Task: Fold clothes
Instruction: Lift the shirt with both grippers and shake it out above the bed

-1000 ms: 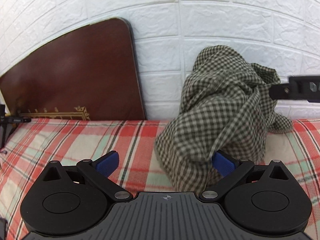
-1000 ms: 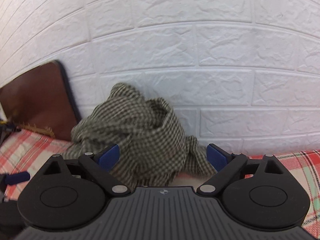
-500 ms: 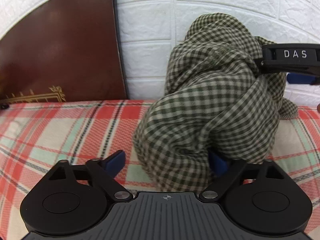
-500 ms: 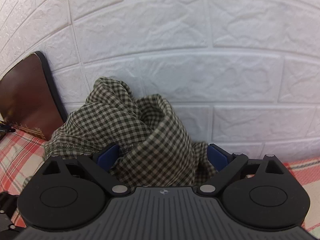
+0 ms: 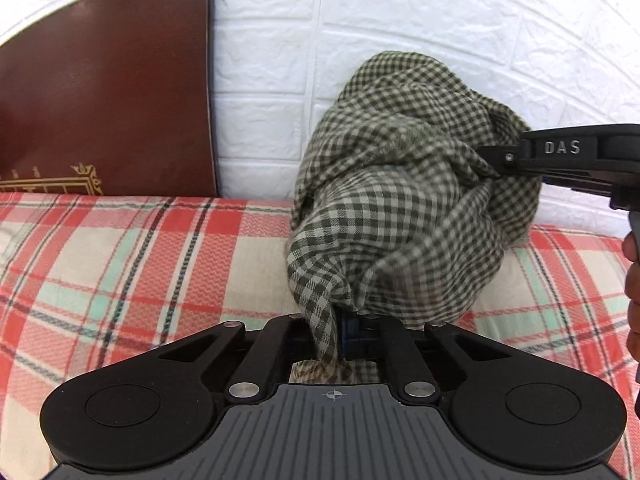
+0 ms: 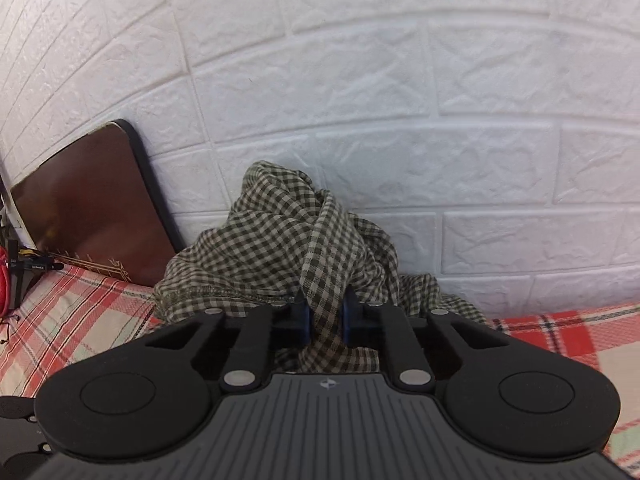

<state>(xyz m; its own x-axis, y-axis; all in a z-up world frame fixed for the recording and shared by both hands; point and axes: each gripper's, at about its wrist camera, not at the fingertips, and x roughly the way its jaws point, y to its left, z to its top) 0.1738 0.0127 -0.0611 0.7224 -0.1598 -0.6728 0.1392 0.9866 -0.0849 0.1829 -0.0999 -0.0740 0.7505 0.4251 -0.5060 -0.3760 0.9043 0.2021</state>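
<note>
While looking along the left gripper (image 5: 338, 328), note jaws drawn fully together on a narrow twisted fold of the green-and-cream checked garment (image 5: 400, 208), with the blue pads nearly hidden behind the pinched cloth. Record those jaws as having just been closing, cloth caught between them. Locate the garment as a crumpled, upright heap on the red, cream and mint plaid bed cover (image 5: 140, 260), backed against the white brick-pattern wall (image 5: 400, 8). Find the pinched fold at the near, lower edge of the heap, hanging down into the gripper throat. Locate the right gripper (image 5: 504, 160) entering from the right edge of the same view, marked DAS, tip buried in the upper right side of the heap. Note part of the person's right hand (image 5: 632, 280) below it at the frame edge. When checking the right wrist view, confirm the right gripper (image 6: 324, 312) clamped on a thicker vertical bunch of the garment (image 6: 272, 240), blue pads pressing both sides of the bunch, a narrow gap filled by cloth. Record these jaws likewise as having just been closing on the fabric. Note a stitched hem running along the left lower part of the heap. Locate a dark brown board (image 5: 108, 100) with gold edge ornament leaning on the wall, left of the garment and apart from it.
</note>
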